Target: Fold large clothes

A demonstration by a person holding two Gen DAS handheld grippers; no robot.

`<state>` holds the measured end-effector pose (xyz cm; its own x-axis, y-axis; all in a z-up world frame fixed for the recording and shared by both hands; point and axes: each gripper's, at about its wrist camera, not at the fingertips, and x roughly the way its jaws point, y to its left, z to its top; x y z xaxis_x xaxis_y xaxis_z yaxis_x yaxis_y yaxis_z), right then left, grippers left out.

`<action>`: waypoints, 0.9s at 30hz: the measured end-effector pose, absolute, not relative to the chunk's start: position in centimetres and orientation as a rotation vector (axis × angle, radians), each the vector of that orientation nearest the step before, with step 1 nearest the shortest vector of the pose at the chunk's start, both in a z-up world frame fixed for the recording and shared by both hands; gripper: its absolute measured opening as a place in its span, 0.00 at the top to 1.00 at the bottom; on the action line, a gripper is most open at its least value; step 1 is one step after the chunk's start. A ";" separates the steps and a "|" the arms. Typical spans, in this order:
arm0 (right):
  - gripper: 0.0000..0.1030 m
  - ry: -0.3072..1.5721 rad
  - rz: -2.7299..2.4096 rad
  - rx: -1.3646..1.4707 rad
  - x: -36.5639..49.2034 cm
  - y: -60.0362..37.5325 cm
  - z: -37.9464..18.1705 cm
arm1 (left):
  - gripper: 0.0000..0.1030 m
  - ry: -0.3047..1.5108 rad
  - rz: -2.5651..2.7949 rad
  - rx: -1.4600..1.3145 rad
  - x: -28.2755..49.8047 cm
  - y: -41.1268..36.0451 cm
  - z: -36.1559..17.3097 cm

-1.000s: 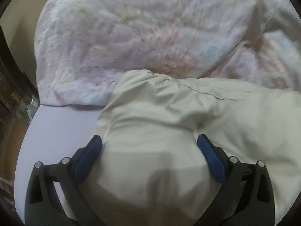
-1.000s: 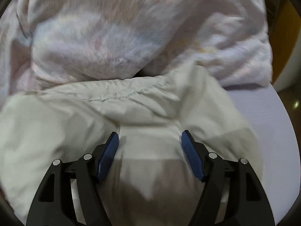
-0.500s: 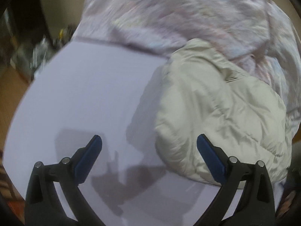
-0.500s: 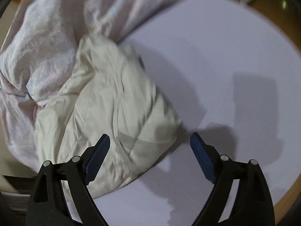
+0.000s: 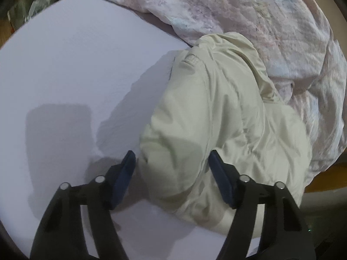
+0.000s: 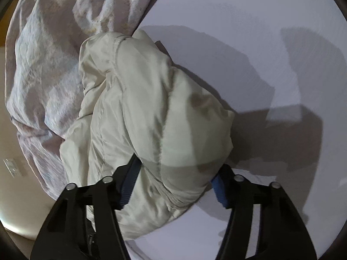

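Left wrist: left claw (image 5: pixel 172 162) half-open astride cream jacket (image 5: pixel 216 119); right claw (image 6: pixel 176 171) likewise, pads touching

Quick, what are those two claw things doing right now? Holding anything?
Left gripper: open, jaws straddling the edge of the cream jacket, not pinching it.
Right gripper: jaws around a thick fold of the jacket; grip cannot be told.

- Pale lilac table (image 5: pixel 71 69) is carrying the load; its curved edge is showing in both views.
- Cream padded jacket (image 5: pixel 216 119) is lying bunched on it.
- Patterned pinkish quilt (image 5: pixel 249 15) is lying heaped, touching the jacket's far side.
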<state>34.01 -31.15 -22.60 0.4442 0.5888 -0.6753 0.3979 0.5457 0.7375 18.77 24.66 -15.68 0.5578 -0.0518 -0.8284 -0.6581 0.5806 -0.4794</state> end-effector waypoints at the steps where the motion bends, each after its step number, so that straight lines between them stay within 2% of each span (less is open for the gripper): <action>1: 0.49 1.160 0.147 1.078 34.0 -31.2 -22.7 | 0.41 0.917 0.419 -0.913 18.8 24.7 -15.8; 2: 0.52 1.153 0.146 1.106 33.8 -31.2 -22.8 | 0.44 0.906 0.413 -0.932 18.9 24.7 -16.0; 4: 0.67 1.139 0.156 1.141 33.6 -31.3 -22.6 | 0.58 0.890 0.412 -0.934 19.1 24.5 -15.9; 7: 0.77 1.119 0.182 1.148 33.4 -31.4 -21.6 | 0.75 0.866 0.404 -0.910 19.2 23.9 -15.1; 9: 0.78 1.105 0.202 1.170 33.2 -31.5 -21.0 | 0.78 0.854 0.395 -0.926 18.9 24.1 -14.5; 18: 0.80 1.167 0.300 1.153 29.9 -29.8 -20.4 | 0.80 0.824 0.385 -0.873 13.4 25.9 -10.9; 27: 0.79 1.307 0.373 1.091 23.5 -26.4 -22.3 | 0.79 0.847 0.474 -0.924 2.5 28.8 -12.2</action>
<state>23.49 -26.44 -22.28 0.2874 0.7610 -0.5817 0.3390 0.4872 0.8048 2.49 28.80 -12.20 0.5951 0.0085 -0.8036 -0.6806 0.5370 -0.4984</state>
